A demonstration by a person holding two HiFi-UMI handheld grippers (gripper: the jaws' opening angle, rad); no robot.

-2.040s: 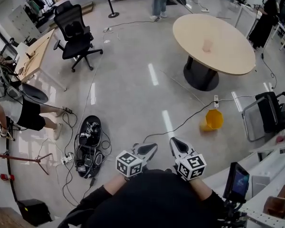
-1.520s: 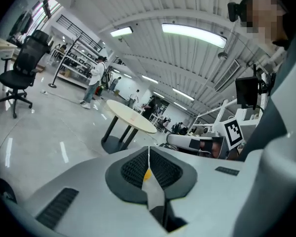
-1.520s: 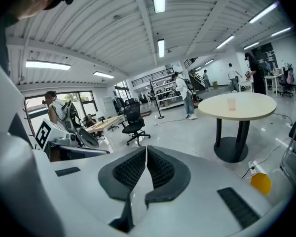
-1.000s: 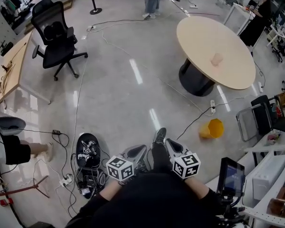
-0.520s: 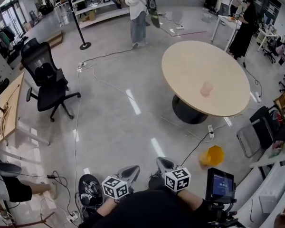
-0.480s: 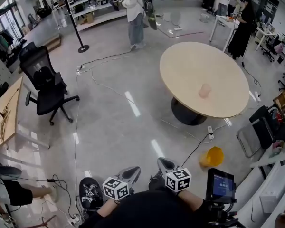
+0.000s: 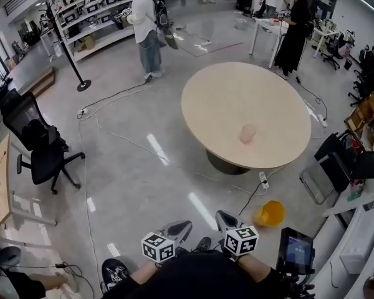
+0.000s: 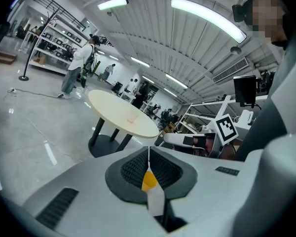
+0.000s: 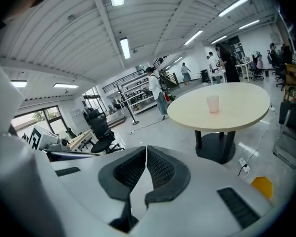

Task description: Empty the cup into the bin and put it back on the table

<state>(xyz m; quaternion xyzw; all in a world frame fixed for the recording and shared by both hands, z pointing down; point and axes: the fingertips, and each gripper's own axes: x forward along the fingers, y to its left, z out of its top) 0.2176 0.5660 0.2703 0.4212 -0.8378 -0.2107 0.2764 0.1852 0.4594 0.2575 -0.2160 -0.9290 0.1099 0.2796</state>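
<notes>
Head view: both claws closed on nothing, the cup well out of reach on the round table
The left gripper and right gripper are held low and close to the person's body, each with its pads pressed together and nothing between them. The pale cup stands upright near the table's nearer edge, and the yellow bin sits on the floor just beside the table's foot. The step in hand looks like the approach: walk right up to the table edge, spread one claw wide before reaching, close it round the cup's middle wall, and keep the cup upright until it is over the bin
</notes>
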